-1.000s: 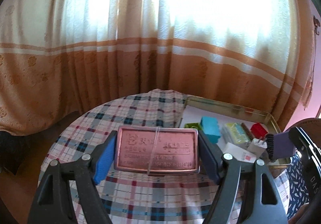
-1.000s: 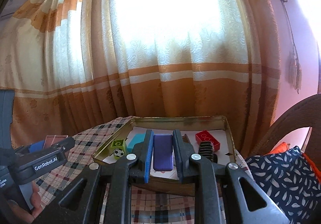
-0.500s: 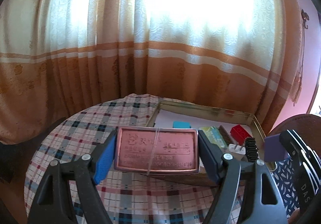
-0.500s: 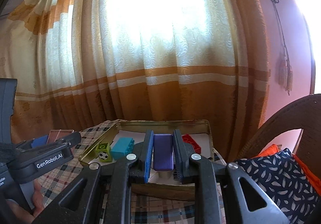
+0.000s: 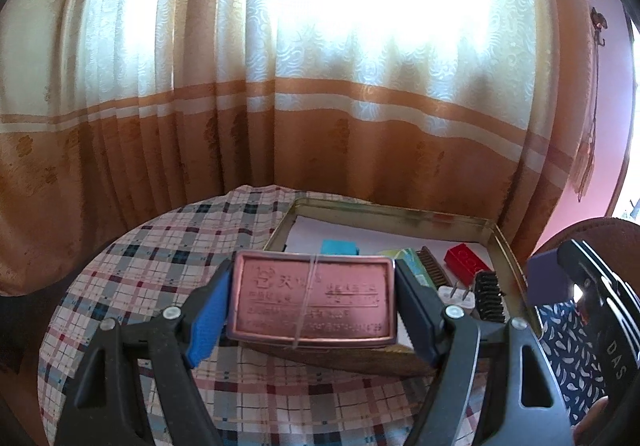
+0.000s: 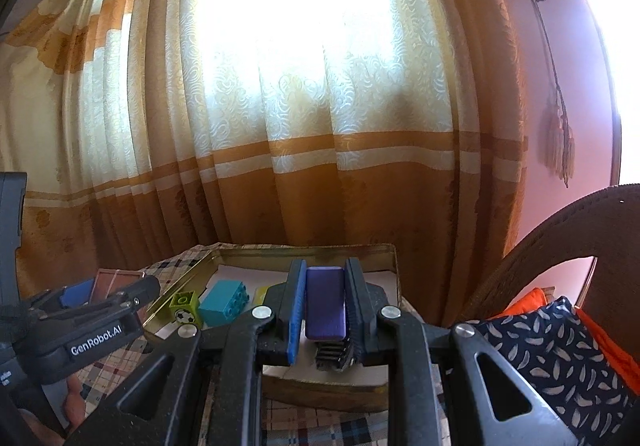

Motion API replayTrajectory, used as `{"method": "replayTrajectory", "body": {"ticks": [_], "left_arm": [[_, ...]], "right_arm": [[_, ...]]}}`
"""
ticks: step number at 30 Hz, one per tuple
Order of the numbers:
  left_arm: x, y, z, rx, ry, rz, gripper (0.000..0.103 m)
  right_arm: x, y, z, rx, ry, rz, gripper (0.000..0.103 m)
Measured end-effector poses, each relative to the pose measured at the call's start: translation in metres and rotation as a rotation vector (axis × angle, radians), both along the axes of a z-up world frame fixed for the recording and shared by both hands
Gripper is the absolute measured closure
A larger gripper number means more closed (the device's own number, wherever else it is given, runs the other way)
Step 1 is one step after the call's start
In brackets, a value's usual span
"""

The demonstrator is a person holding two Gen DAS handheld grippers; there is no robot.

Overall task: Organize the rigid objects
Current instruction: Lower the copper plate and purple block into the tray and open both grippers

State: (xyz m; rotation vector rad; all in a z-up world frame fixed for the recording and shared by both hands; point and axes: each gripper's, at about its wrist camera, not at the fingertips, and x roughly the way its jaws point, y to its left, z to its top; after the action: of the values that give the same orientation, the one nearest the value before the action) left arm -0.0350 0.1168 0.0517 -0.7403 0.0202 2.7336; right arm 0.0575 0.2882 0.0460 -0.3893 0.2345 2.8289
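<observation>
My left gripper (image 5: 312, 306) is shut on a flat copper-pink tin (image 5: 310, 300) with a rubber band round it, held above the near edge of a gold metal tray (image 5: 400, 210). My right gripper (image 6: 322, 310) is shut on a small purple block (image 6: 325, 304), held over the tray (image 6: 280, 252). Inside the tray lie a teal brick (image 6: 222, 302), a green football cube (image 6: 184, 306), a red brick (image 5: 464, 264), a black comb (image 5: 488, 296), a white plug (image 5: 458, 293) and a brown comb (image 5: 432, 270). The left gripper (image 6: 80, 302) also shows at the right wrist view's left edge.
A round table with a plaid cloth (image 5: 168, 258) carries the tray. Orange and cream curtains (image 5: 320, 150) hang close behind. A wicker chair (image 6: 560, 246) with a feather-print cushion (image 6: 552, 350) stands at the right. A person's fingers (image 6: 76, 406) hold the left gripper.
Both grippers have drifted right and toward the tray with their loads still gripped. The tray now sits more centred in both views, and the red brick is hidden behind the right fingers.
</observation>
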Motion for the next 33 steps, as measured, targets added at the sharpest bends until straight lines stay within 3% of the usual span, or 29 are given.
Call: {"method": "replayTrajectory", "body": {"ticks": [33], "left_arm": [[-0.047,0.046,0.006,0.028,0.0,-0.044,0.026]], "right_arm": [[-0.056,0.034,0.016,-0.038,0.024,0.004,0.081]]}}
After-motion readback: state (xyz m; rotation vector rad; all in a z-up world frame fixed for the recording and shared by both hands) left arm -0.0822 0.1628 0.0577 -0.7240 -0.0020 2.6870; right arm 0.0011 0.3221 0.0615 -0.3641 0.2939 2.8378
